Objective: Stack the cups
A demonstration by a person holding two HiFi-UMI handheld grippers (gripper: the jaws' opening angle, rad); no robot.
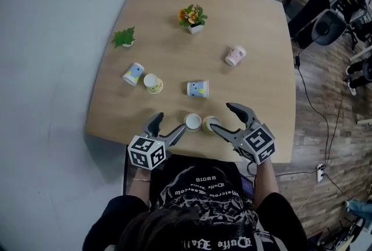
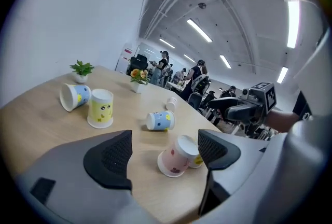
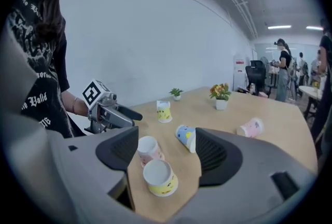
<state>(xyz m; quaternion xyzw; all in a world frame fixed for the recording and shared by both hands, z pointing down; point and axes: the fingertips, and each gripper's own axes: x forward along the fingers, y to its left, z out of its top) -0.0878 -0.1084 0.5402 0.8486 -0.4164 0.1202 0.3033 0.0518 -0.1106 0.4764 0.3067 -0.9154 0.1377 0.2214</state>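
Note:
Two paper cups stand side by side near the table's front edge: a pink one [image 1: 193, 122] upside down and a yellow one [image 1: 211, 124] with its mouth up. My left gripper [image 1: 168, 126] is open just left of the pink cup [image 2: 176, 156], which lies a little beyond its fingertips. My right gripper [image 1: 224, 118] is open just right of the yellow cup [image 3: 161, 178], which sits in front of its gap. Further back a blue cup [image 1: 197, 89] lies on its side, a yellow cup [image 1: 153, 83] stands upside down, and another blue cup [image 1: 133, 74] and a pink cup [image 1: 235, 56] lie tipped over.
A small green plant [image 1: 124, 38] and a pot of flowers [image 1: 192, 18] stand at the back of the wooden table [image 1: 261, 99]. Office chairs [image 1: 331, 23] and cables sit on the floor to the right. People stand far off in the room.

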